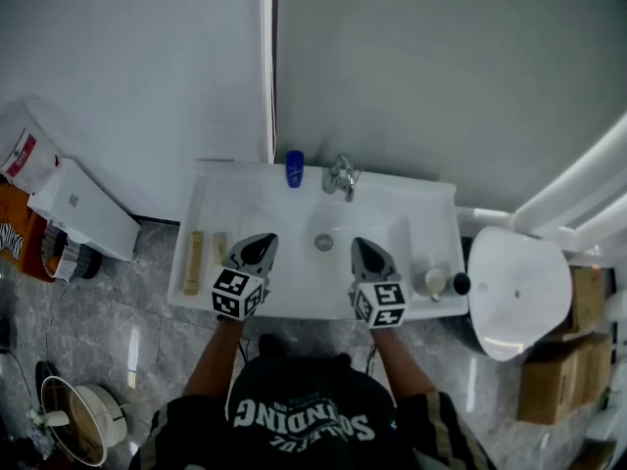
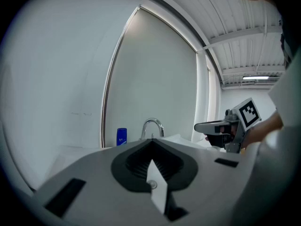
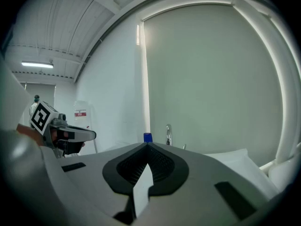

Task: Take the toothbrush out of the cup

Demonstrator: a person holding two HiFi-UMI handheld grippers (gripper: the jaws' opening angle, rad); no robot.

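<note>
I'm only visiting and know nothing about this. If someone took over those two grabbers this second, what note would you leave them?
Left gripper: jaws together, empty, over the front left of the sink.
Right gripper: jaws together, empty, over the front right.
Things: a small pale cup stands on the sink's right ledge beside a dark round item. The view is too small to show a toothbrush.
Done: nothing, the cup is untouched.
Left: probably open the right gripper, reach to the cup, grip the toothbrush and lift it out.
</note>
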